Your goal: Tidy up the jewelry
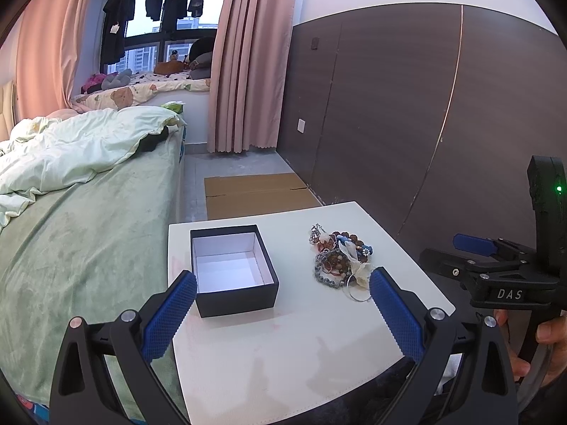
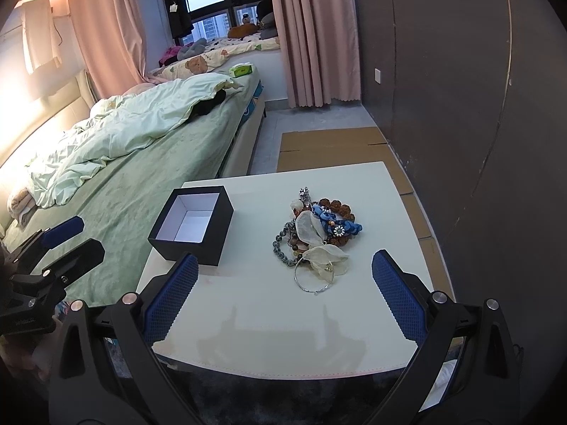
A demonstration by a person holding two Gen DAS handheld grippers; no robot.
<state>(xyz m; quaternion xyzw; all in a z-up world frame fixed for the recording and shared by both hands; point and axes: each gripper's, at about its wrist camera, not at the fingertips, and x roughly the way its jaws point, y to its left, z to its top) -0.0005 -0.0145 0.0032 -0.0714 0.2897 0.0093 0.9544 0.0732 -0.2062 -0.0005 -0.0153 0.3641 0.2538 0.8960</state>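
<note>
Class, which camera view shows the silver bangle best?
The right wrist view: the bangle lies as a nearly whole ring at the pile's near edge. In the left wrist view, the bangle is smaller and partly hidden behind the left gripper's pad.

Hovering over the near edge of the white table (image 2: pixel 354 184), right gripper (image 2: pixel 283 297) spread wide and holding nothing. Lying left of the jewelry pile (image 2: pixel 315 233), an open black box (image 2: pixel 193 226). Showing far left of the box, left gripper (image 2: pixel 67 237).
</note>
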